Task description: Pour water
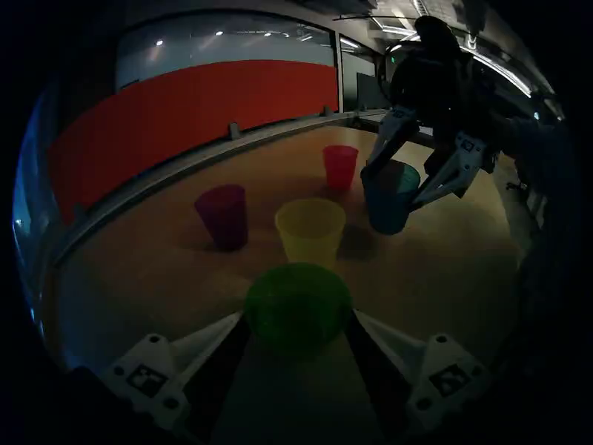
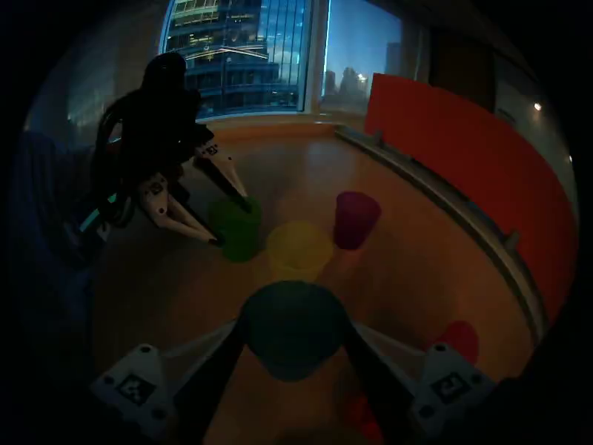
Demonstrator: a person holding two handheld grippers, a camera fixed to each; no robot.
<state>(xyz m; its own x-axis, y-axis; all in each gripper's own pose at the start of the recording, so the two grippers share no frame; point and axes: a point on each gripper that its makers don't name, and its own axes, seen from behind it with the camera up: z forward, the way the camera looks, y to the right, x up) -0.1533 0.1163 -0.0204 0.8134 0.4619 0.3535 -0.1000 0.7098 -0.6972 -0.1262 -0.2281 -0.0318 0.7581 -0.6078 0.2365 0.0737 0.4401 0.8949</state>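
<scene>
You have the green cup (image 1: 298,300) pinched in the jaws of your left gripper (image 1: 298,319), and the blue cup (image 2: 295,345) pinched in your right gripper (image 2: 295,326). Between them a yellow cup (image 1: 310,230) stands on the worktop (image 1: 445,274), with a purple cup (image 1: 222,215) and a red cup (image 1: 340,165) nearby.

The left gripper (image 1: 298,317) reaches forward with its white fingers (image 1: 200,345) spread wide, both pressed against the sides of a translucent green plastic cup (image 1: 298,308), which it holds upright. In the right gripper view it slants down from a dark body at the upper left. The right gripper (image 2: 295,326) is likewise clamped on a teal plastic cup (image 2: 295,330), one finger on each side. In the left gripper view it angles down from the upper right.
</scene>
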